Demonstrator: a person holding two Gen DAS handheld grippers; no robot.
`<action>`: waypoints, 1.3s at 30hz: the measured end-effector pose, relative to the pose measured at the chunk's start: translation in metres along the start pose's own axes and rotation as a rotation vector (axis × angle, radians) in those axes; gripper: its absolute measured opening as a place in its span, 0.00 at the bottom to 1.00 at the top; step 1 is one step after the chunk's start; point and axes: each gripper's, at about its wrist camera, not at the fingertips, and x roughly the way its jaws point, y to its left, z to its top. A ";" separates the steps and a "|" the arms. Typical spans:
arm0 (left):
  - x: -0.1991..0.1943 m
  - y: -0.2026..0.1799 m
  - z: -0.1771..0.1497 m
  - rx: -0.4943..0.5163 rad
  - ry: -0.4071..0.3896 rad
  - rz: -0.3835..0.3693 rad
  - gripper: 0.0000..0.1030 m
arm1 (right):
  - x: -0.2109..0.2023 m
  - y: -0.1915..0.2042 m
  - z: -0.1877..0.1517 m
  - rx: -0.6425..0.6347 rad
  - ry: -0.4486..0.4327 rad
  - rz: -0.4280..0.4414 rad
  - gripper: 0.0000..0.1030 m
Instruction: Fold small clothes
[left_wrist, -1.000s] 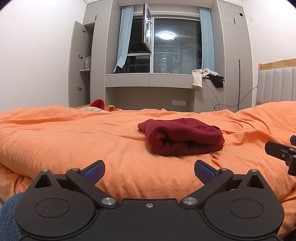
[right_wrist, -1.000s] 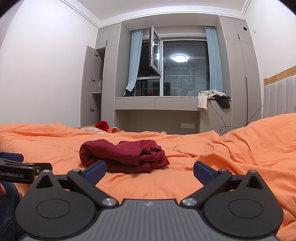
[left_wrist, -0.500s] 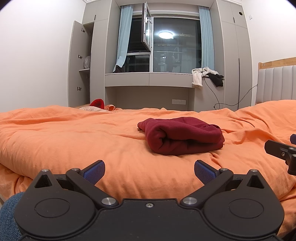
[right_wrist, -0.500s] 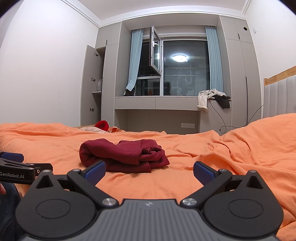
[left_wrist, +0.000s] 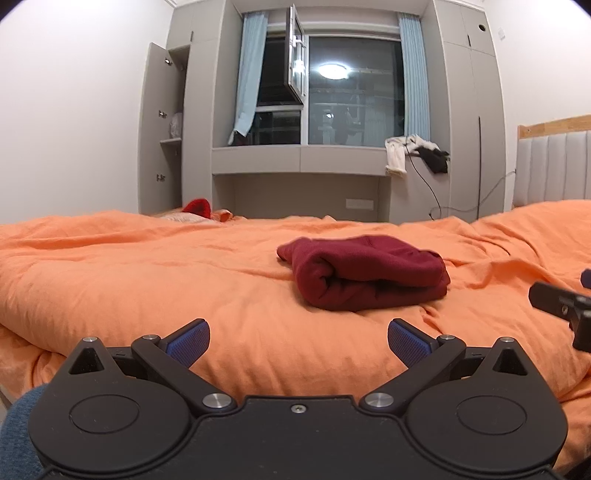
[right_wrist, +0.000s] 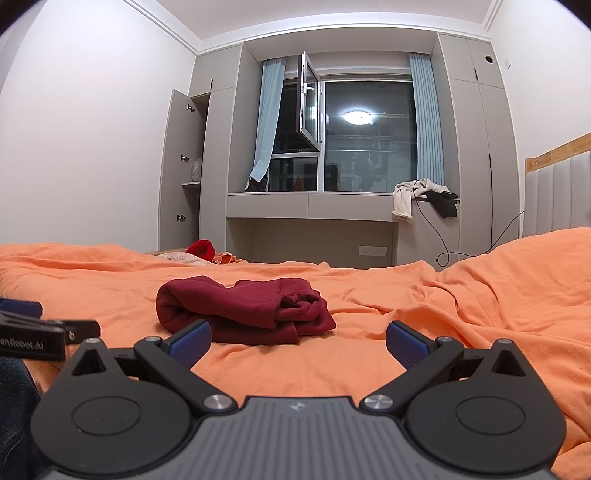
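Note:
A dark red garment (left_wrist: 365, 271) lies folded in a thick bundle on the orange duvet (left_wrist: 147, 273); it also shows in the right wrist view (right_wrist: 243, 310). My left gripper (left_wrist: 298, 341) is open and empty, low at the bed's near edge, well short of the garment. My right gripper (right_wrist: 298, 339) is open and empty, also short of the garment, which lies ahead to its left. Each gripper shows at the side of the other's view.
A red item (right_wrist: 201, 249) and other cloth lie at the bed's far edge. Grey cupboards and a window bench (right_wrist: 310, 205) with draped clothes (right_wrist: 424, 195) stand behind. A padded headboard (right_wrist: 557, 195) is on the right. My blue-jeaned knee (left_wrist: 18, 432) is bottom left.
Both grippers stay almost still and open. The left wrist view has tilted very slightly; the garment has not moved.

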 end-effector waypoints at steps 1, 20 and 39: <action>-0.002 0.000 0.000 -0.001 -0.020 -0.002 0.99 | 0.000 0.000 0.000 -0.001 -0.001 0.000 1.00; -0.008 0.004 0.002 0.017 -0.032 0.023 0.99 | -0.001 -0.001 0.001 -0.002 -0.002 -0.001 1.00; -0.006 0.001 0.004 0.028 -0.024 0.028 0.99 | -0.001 -0.003 0.002 -0.003 -0.004 -0.006 1.00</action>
